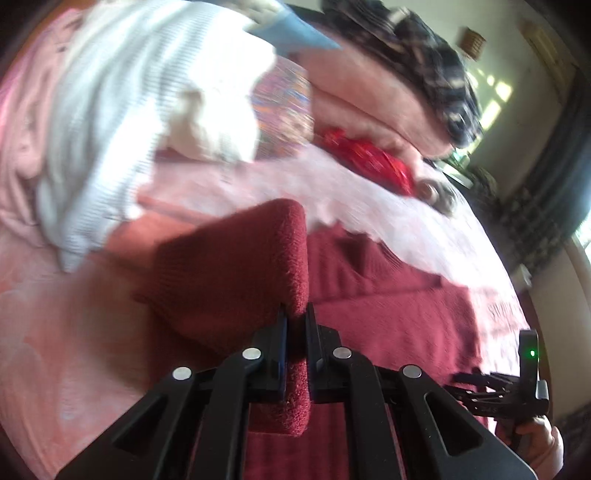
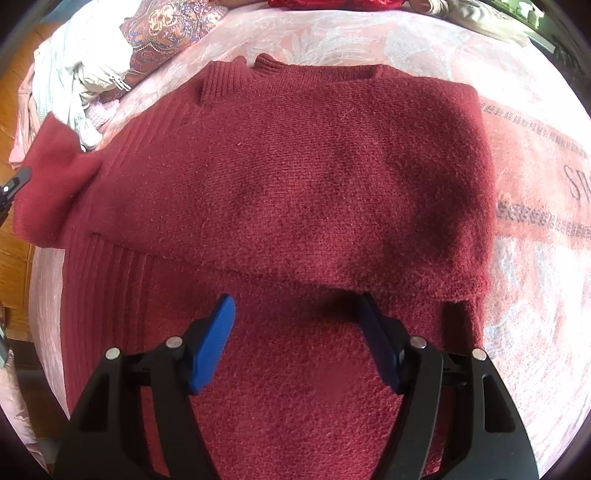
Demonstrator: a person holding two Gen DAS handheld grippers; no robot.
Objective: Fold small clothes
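Observation:
A dark red knit sweater [image 2: 295,177] lies flat on a pink bedspread [image 2: 535,155], collar at the far edge, with one sleeve folded across the body. My left gripper [image 1: 295,317] is shut on the sweater's other sleeve [image 1: 236,266] and holds it lifted off the bed. That sleeve end shows at the left of the right wrist view [image 2: 51,177], with the left gripper's tip beside it. My right gripper [image 2: 295,306] is open and empty, its blue pads [image 2: 214,339] hovering just above the sweater's lower body. It also shows at the right edge of the left wrist view [image 1: 517,387].
A pile of white and pale clothes [image 1: 129,110] and a patterned cloth [image 2: 166,26] lie at the bed's far left. A bright red cloth [image 1: 369,155], a pink bundle [image 1: 369,85] and a dark plaid cloth [image 1: 436,59] lie beyond. Wooden floor [image 2: 14,236] lies left of the bed.

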